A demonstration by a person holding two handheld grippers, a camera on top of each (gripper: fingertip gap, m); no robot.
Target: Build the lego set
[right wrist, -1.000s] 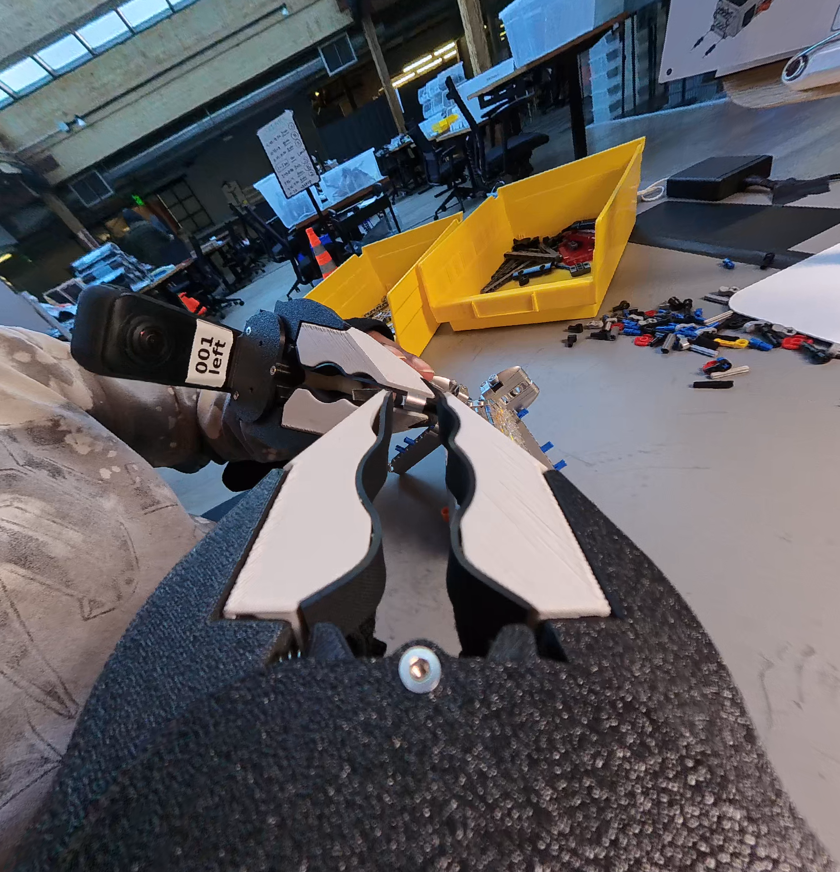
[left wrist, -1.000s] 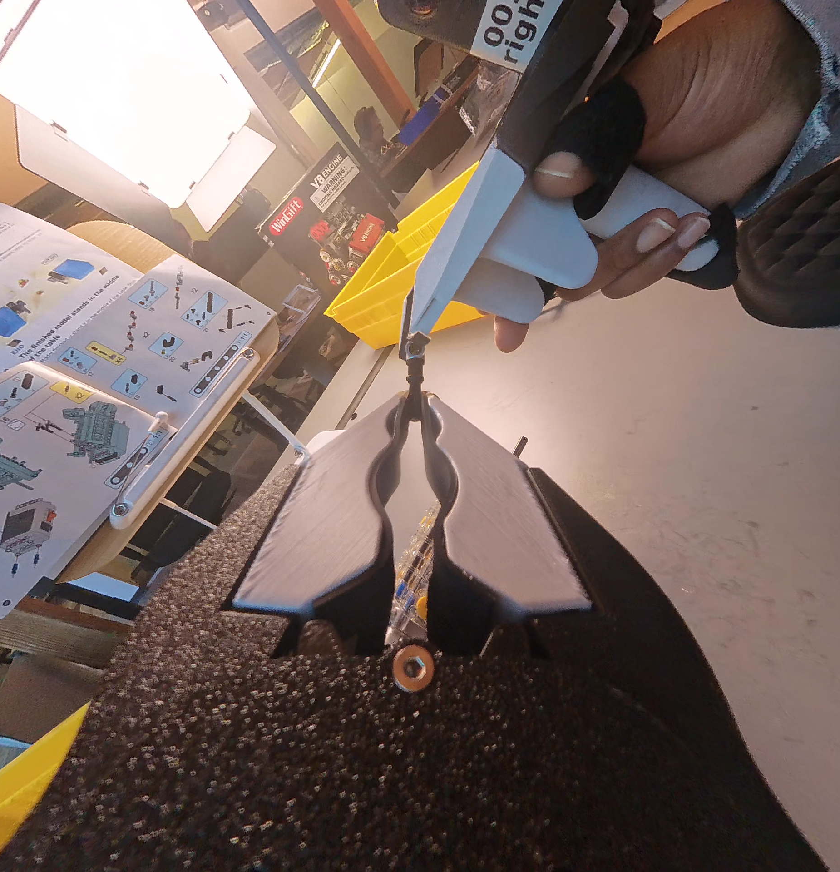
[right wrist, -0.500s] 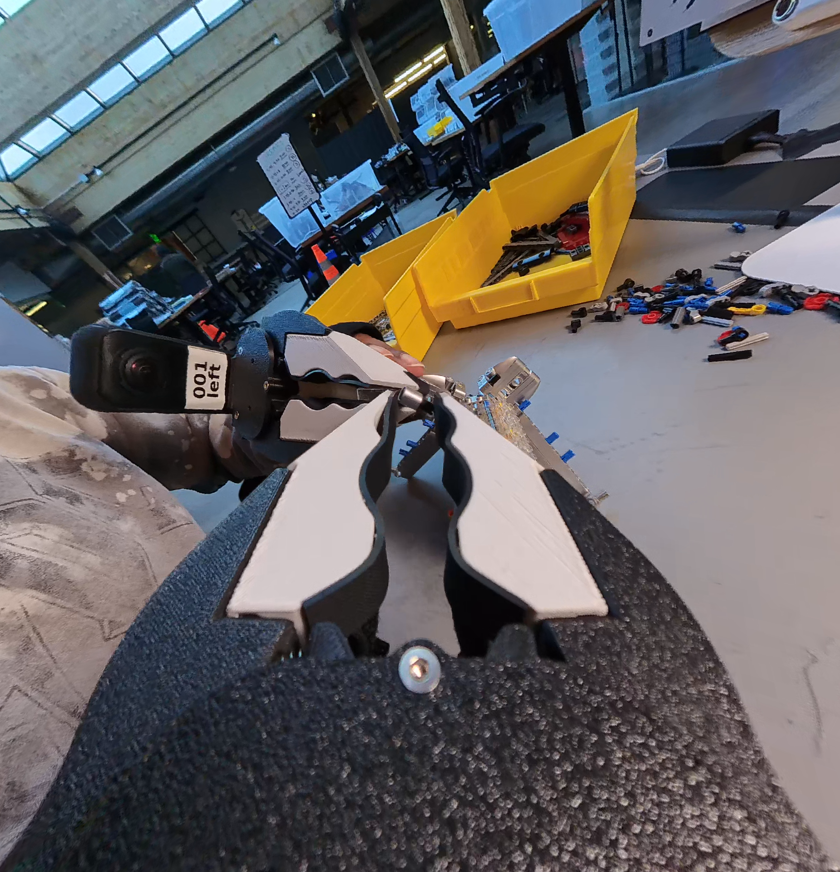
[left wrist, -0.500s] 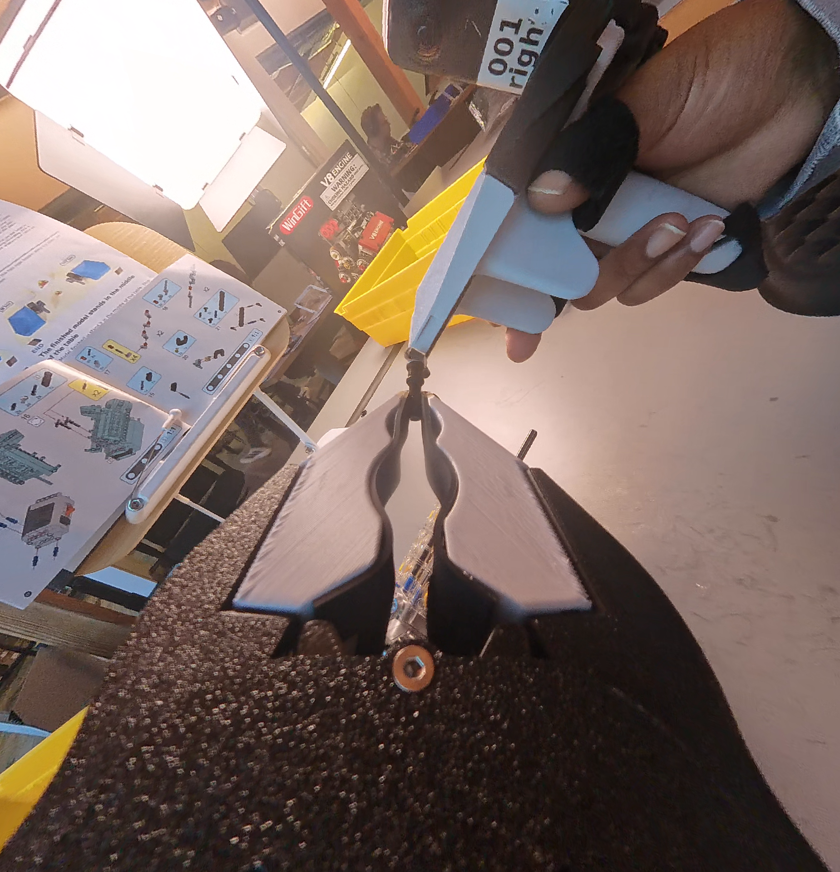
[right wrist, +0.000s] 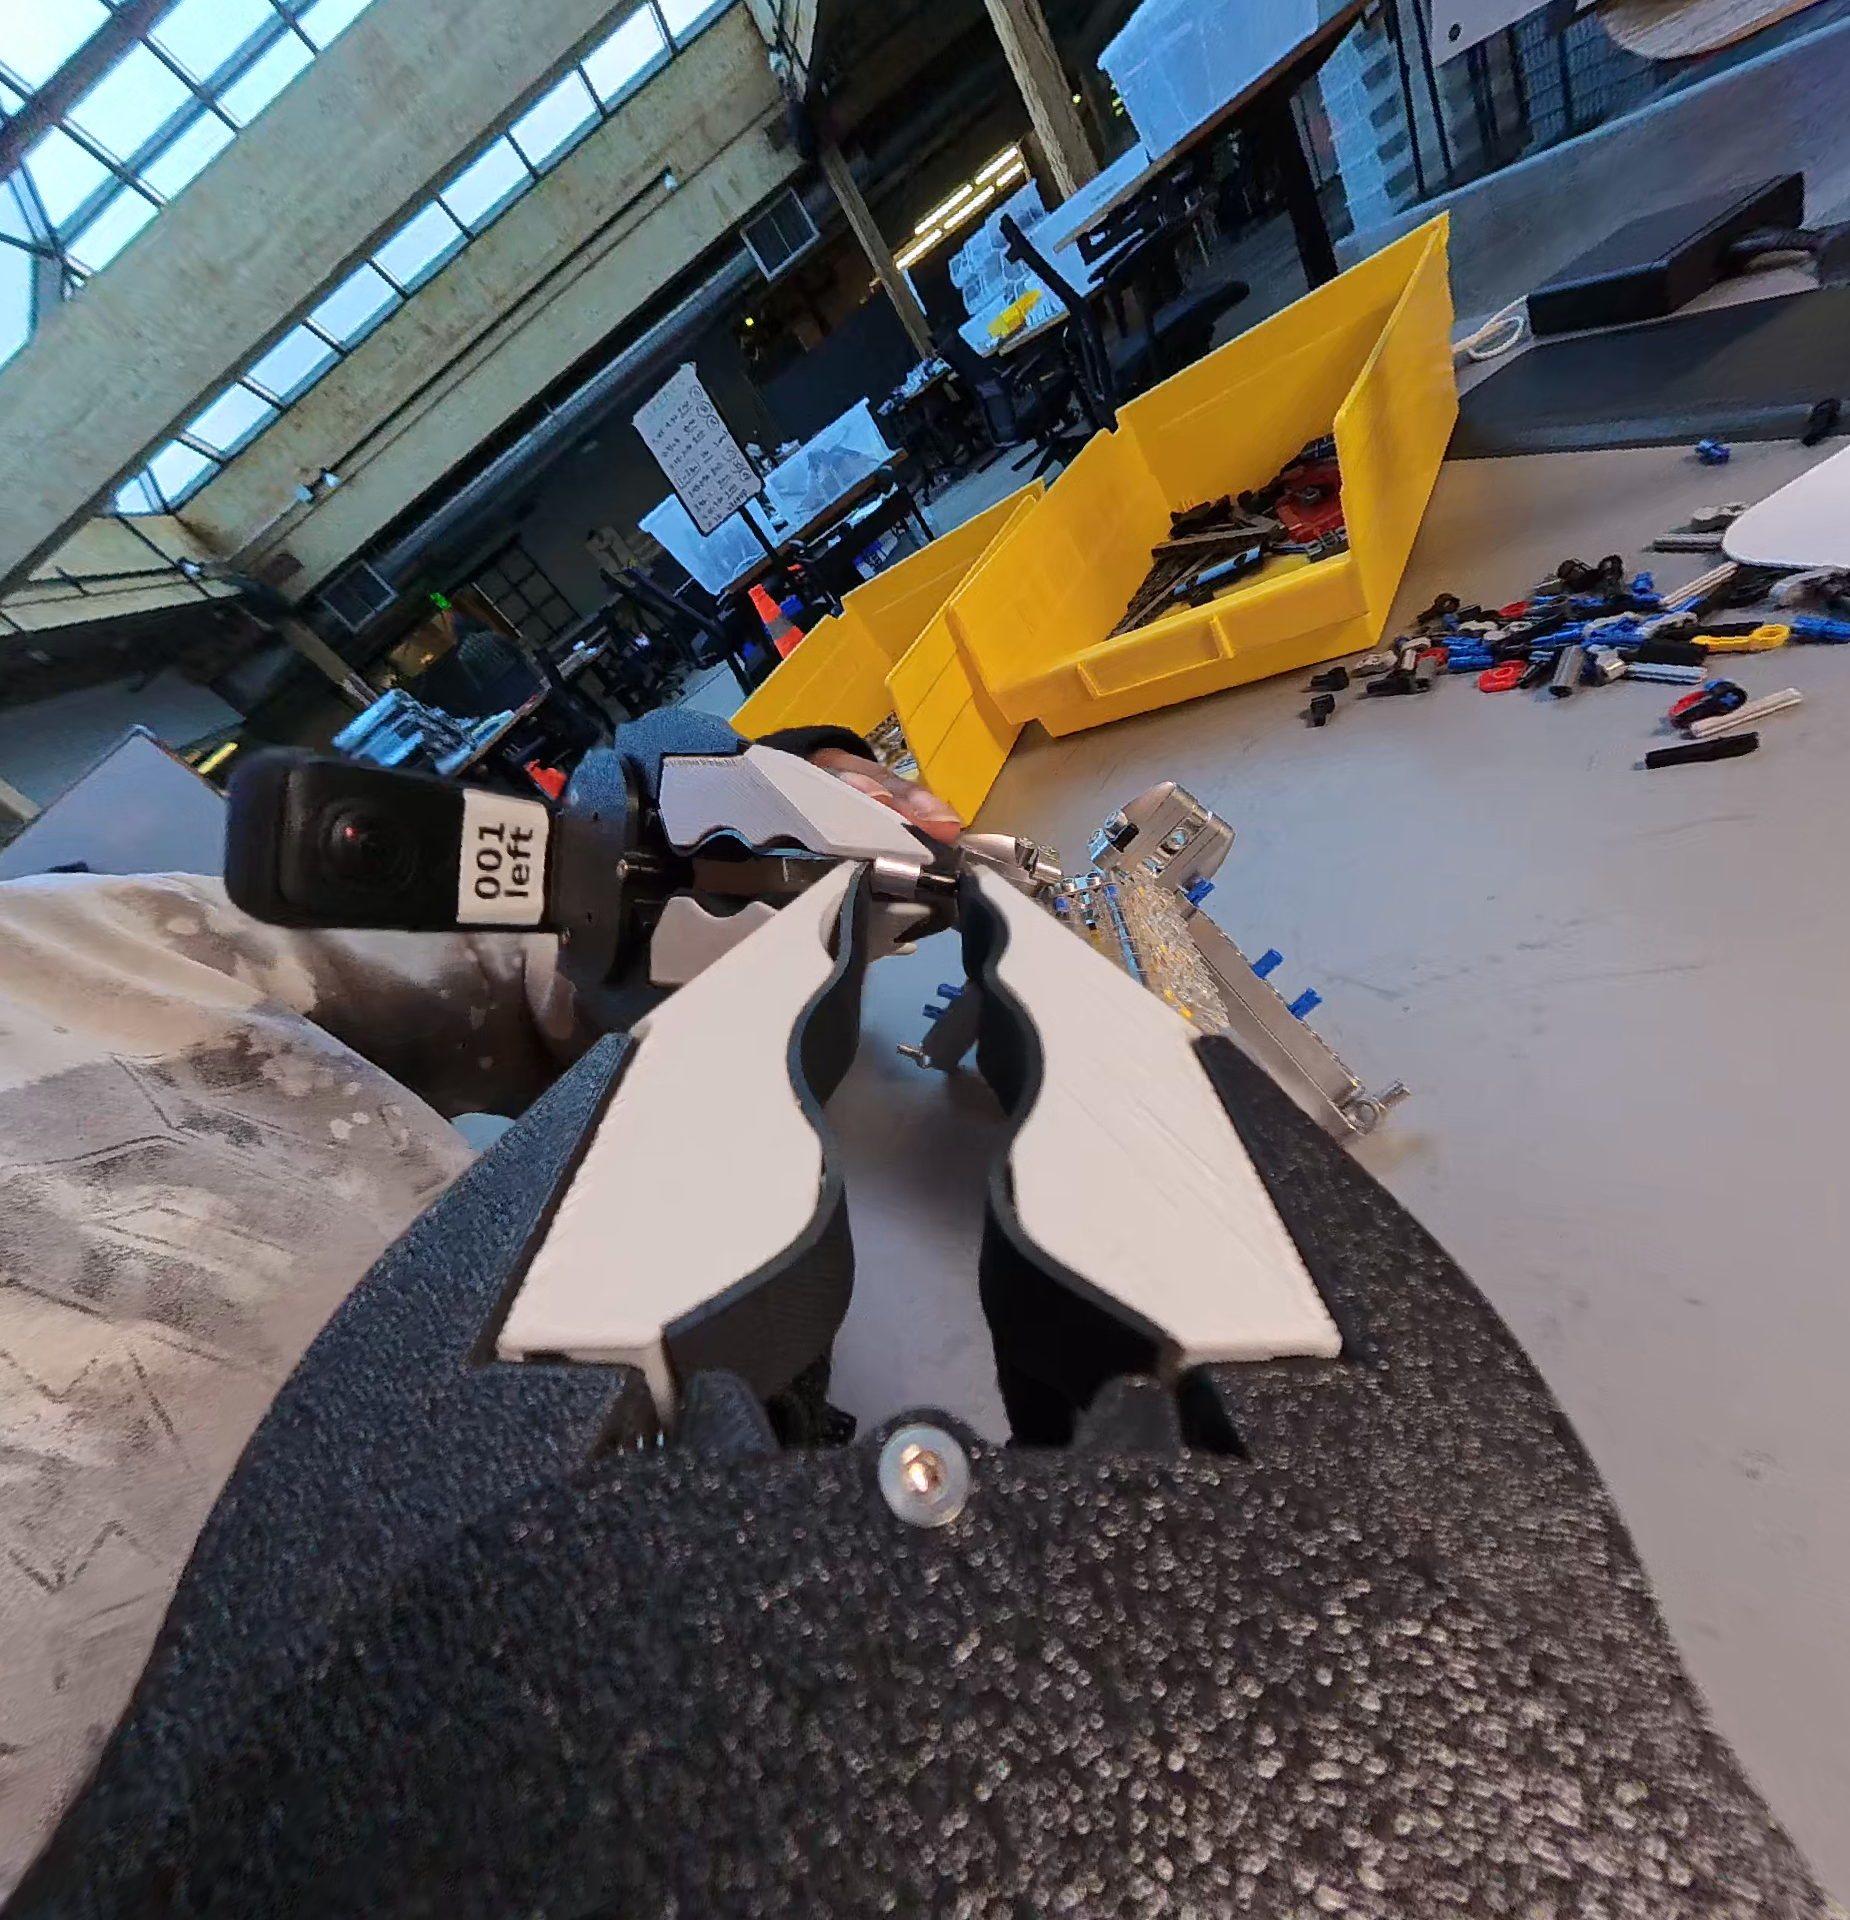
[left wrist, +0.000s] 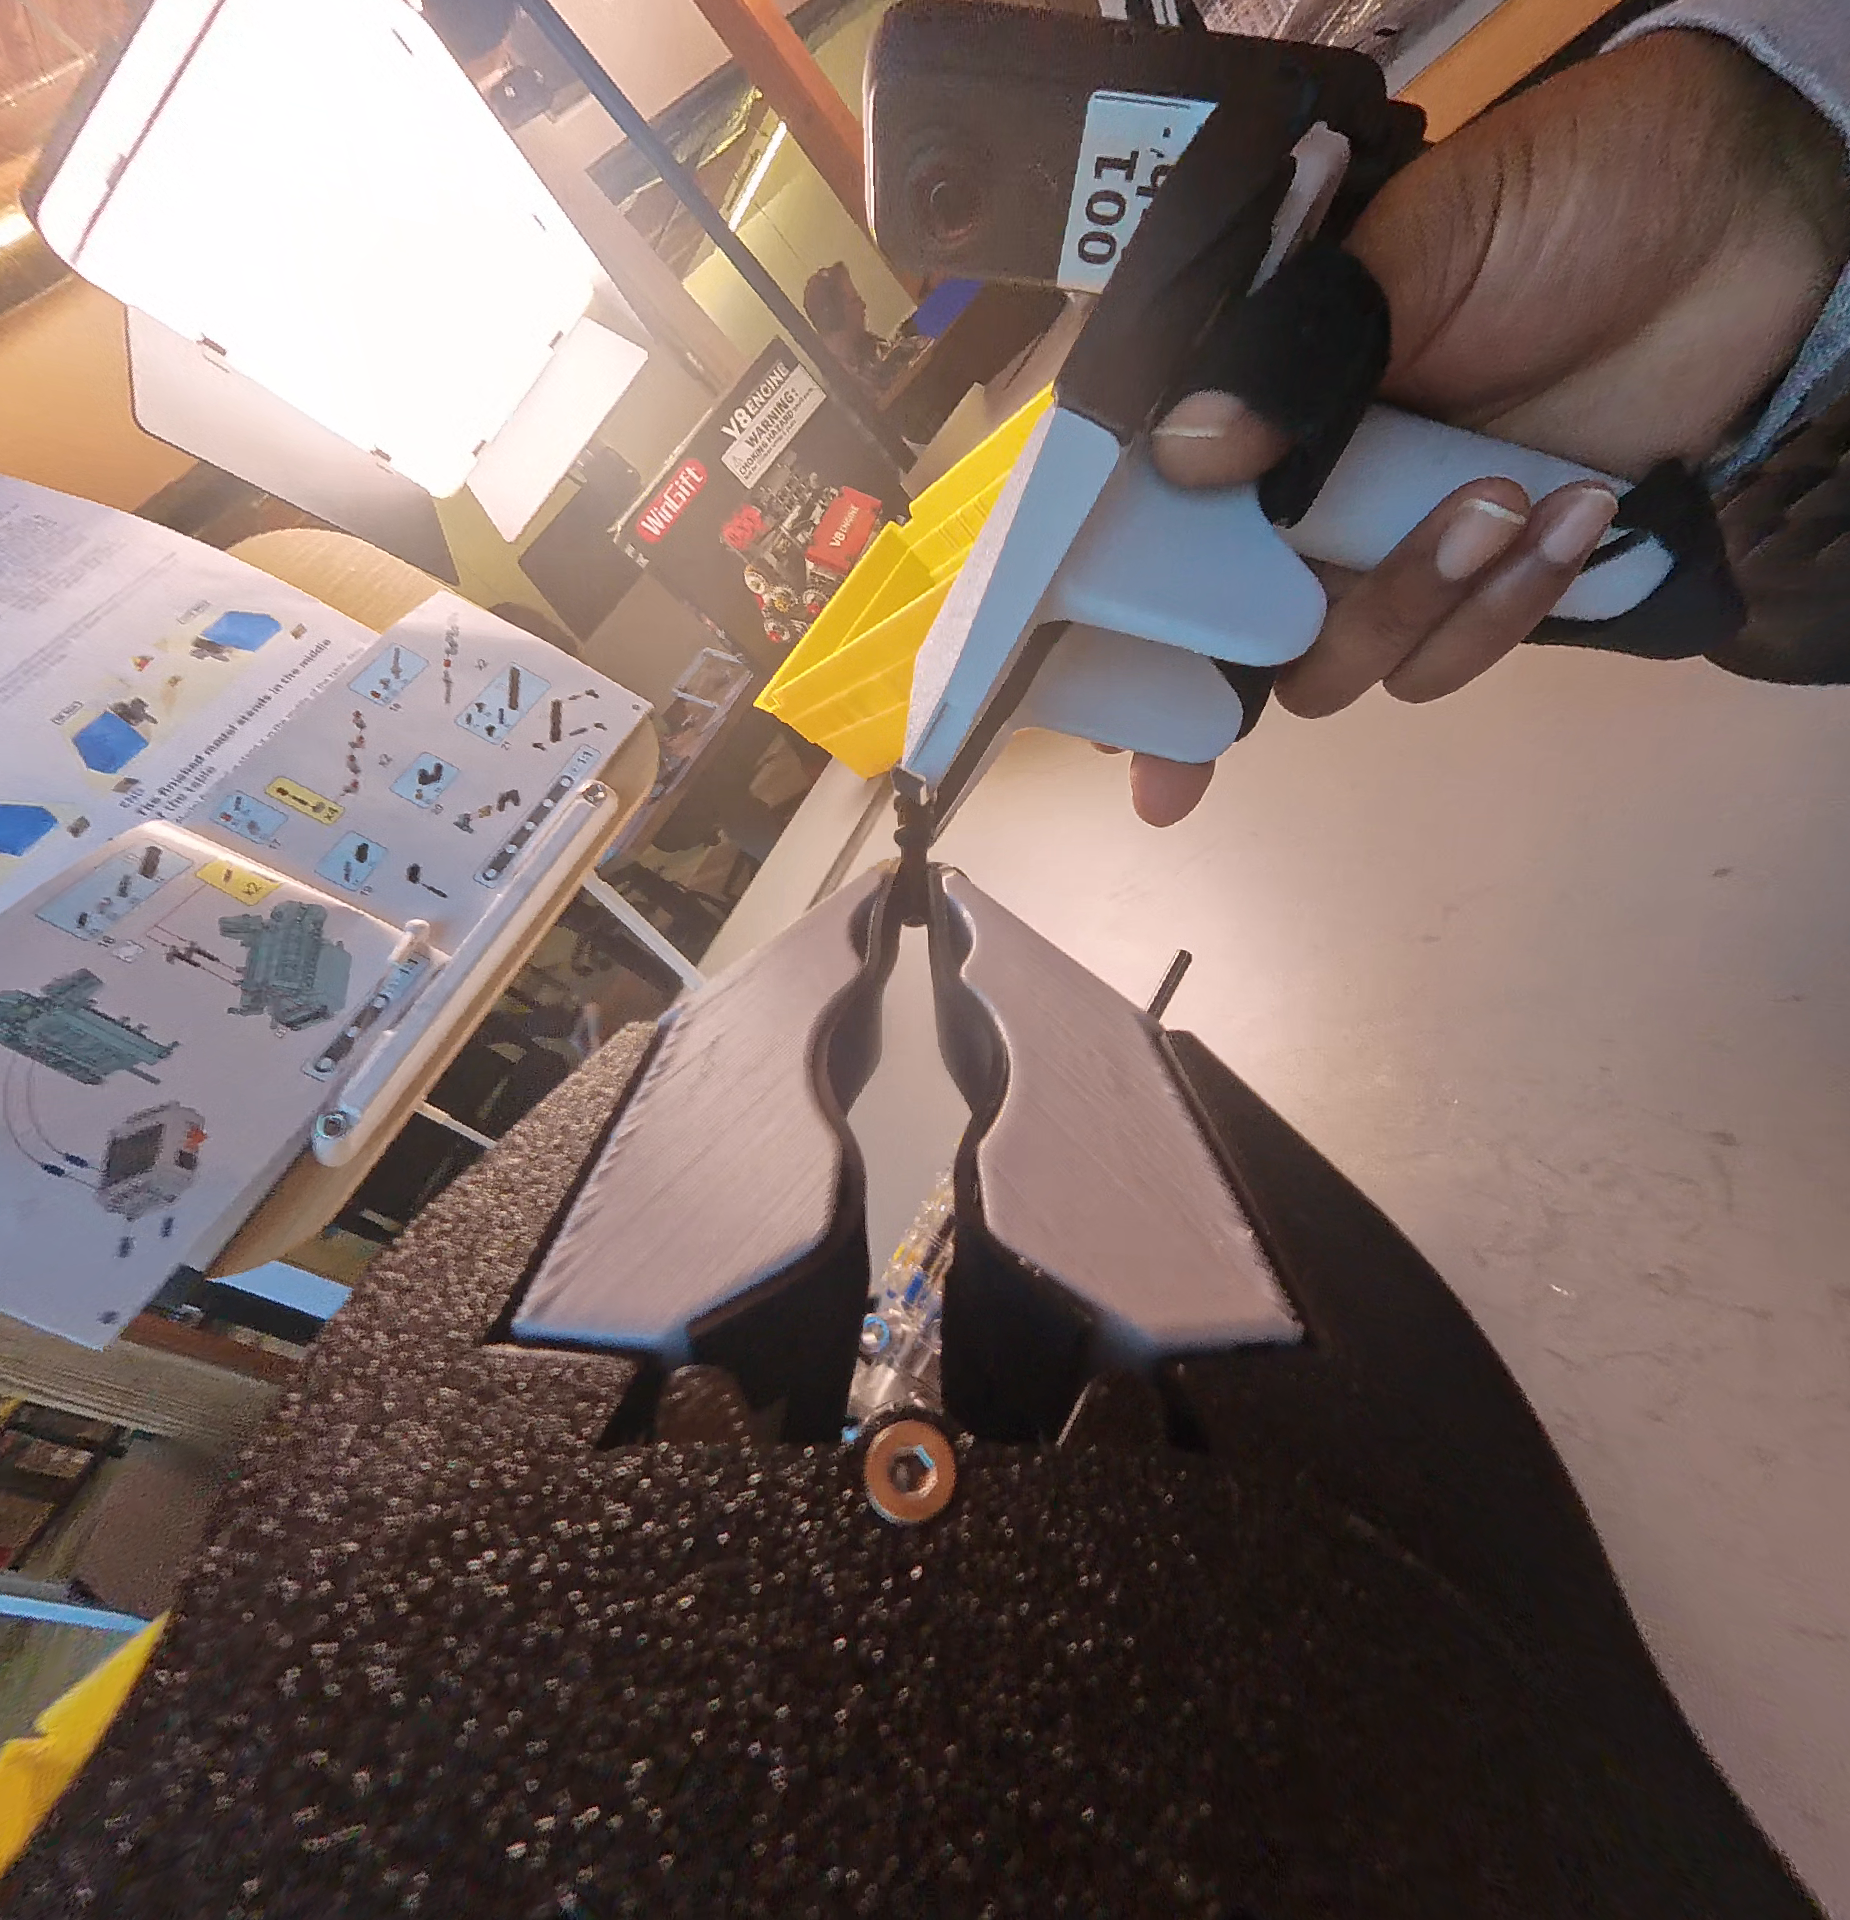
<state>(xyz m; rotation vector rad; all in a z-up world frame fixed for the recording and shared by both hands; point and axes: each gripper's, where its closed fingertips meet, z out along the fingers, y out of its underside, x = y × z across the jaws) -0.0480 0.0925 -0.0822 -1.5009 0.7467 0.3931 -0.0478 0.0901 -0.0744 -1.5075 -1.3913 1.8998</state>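
The grey bench (right wrist: pixel 1523 1299) carries two yellow bins (right wrist: pixel 1264 582). Loose building pieces (right wrist: pixel 1586 644) lie scattered beside them. A grey brick model (right wrist: pixel 1212 935) rests nearer.

Glaring light panel (left wrist: pixel 308 208); wide-angle edges bend.

Your two wrist cameras face each other, close up.
Each looks along its own jaws across the counter (right wrist: pixel 1586 1039); both share the meeting tips.

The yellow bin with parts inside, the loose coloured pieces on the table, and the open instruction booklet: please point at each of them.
yellow bin (right wrist: pixel 1160 665): right wrist view, on its front wall.
loose coloured pieces (right wrist: pixel 1586 649): right wrist view, middle of the scattered pile.
instruction booklet (left wrist: pixel 225 831): left wrist view, on the open page.
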